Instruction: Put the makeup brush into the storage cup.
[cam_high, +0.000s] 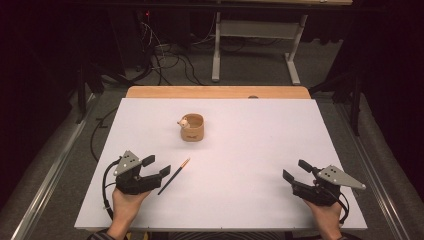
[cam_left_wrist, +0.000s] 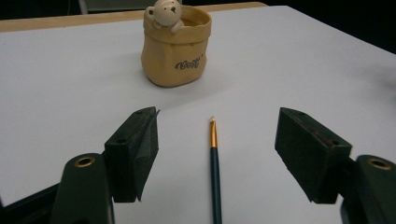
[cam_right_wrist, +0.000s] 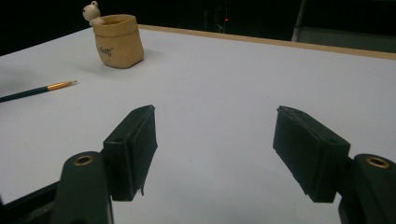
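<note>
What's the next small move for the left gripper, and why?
Probably ease the left gripper forward and down over the brush: its jaws are open, the brush lies flat between them on the table, untouched, tip toward the cup.

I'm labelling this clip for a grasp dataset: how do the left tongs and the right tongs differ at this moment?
The left tongs have the paintbrush lying between their jaws; the right tongs have only bare table between theirs. The left tongs face the bear pot head-on; the right tongs see it off to one side. Both are open.
</note>
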